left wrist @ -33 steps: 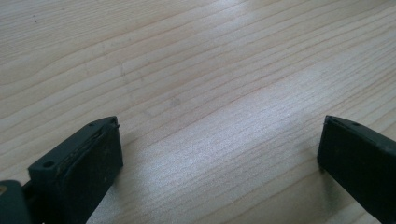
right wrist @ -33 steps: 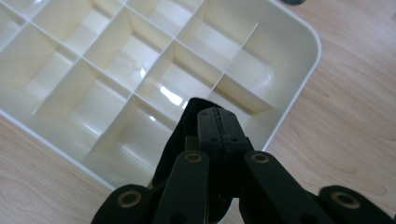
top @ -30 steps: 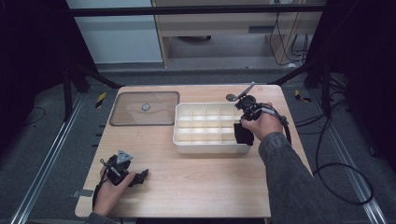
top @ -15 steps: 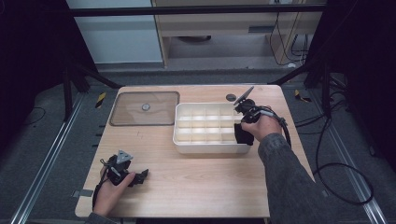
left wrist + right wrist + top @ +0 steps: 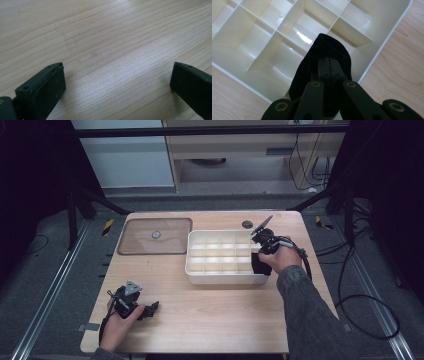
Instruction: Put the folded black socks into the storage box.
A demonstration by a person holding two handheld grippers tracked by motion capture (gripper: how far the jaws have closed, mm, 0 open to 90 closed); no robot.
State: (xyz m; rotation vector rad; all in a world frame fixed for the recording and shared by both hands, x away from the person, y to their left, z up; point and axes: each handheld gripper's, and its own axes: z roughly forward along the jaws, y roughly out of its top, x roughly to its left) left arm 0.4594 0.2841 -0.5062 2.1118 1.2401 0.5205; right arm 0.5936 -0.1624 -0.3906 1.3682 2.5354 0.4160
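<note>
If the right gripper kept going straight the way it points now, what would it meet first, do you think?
Most likely the floor of a compartment in the cream divided tray. The right gripper, shut on a black cloth, points down into the tray near its corner. The cloth would touch before the gripper; depth is unclear.

Wooden table (image 5: 215, 320) on grey floor (image 5: 45, 285); a pale cabinet (image 5: 240, 145) behind, surroundings perhaps dark curtains.

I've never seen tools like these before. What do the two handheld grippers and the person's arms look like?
Both are black. The left gripper carries a grey three-cornered plate, and its jaws end in flat rectangular pads. The right gripper has black linkage bars with brass-coloured pivots and trails a black cable. The right arm wears a dark grey sleeve.
</note>
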